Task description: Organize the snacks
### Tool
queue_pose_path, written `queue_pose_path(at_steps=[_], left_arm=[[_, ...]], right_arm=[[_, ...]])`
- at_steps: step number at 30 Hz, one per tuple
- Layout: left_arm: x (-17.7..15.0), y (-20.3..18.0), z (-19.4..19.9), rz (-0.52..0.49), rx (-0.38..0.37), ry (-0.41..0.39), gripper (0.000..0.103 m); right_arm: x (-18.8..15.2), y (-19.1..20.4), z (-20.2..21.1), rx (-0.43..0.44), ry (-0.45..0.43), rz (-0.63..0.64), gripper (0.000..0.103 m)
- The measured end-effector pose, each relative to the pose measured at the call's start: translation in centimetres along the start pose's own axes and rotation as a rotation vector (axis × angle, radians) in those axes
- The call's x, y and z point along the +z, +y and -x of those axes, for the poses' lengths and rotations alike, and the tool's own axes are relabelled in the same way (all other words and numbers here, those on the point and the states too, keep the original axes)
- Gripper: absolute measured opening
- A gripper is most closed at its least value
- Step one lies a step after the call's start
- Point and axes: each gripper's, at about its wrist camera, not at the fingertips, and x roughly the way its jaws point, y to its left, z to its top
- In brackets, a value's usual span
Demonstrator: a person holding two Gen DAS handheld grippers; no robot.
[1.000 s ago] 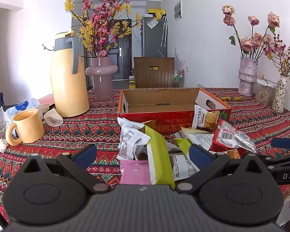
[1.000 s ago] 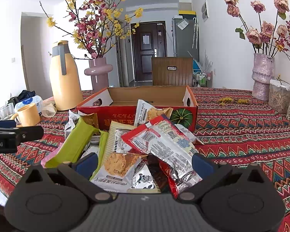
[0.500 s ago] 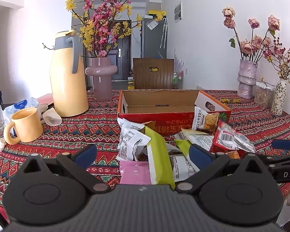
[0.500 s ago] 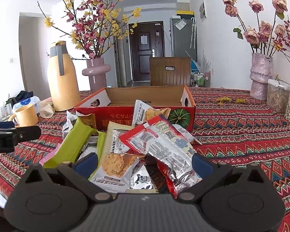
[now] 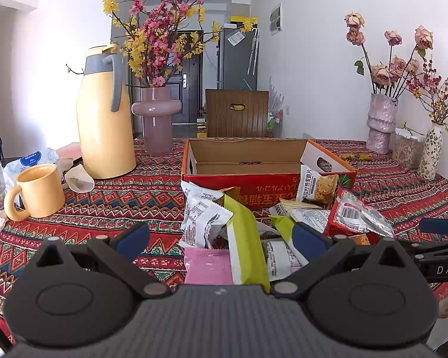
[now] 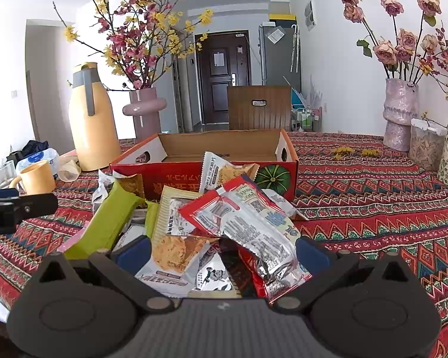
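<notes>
The snacks lie in a loose heap on the table (image 5: 110, 205), just in front of the red cardboard box (image 5: 265, 155), which stands open and looks empty inside. Nothing is packed yet, so I judge the step in hand is the first pick from the heap.

To do it well, it is better to take a packet from the top and not from below. In the right wrist view the red packet (image 6: 242, 223) lies on top of the others, and the cookie packet (image 6: 176, 253) sits at about 8 o'clock from it, partly under it. In the left wrist view the long green packet (image 5: 245, 238) leans over the pink packet (image 5: 207, 265). The foil is slippery, so I would pinch a flat sealed edge, lift slowly, and watch that neighbours do not slide off the table edge. The box is at 12 o'clock from the heap, so the way is short.

The left gripper (image 5: 221, 237) hovers low over the near side of the heap, pointing toward the box, its fingers wide apart and holding nothing. The right gripper (image 6: 222, 252) has the same pose at the other side, fingers spread around the red and cookie packets but, as far as I see, not pressing them. Each gripper appears at the edge of the other's view, so they are close side by side.
</notes>
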Motion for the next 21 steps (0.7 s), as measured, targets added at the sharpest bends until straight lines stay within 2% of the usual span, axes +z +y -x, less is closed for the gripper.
queue_pose_path(at_steps=[21], left_arm=[[0.31,0.01,-0.34,0.010,-0.024,-0.004,0.103]], right_arm=[[0.18,-0.49,-0.36,-0.004,0.006,-0.012,0.103]])
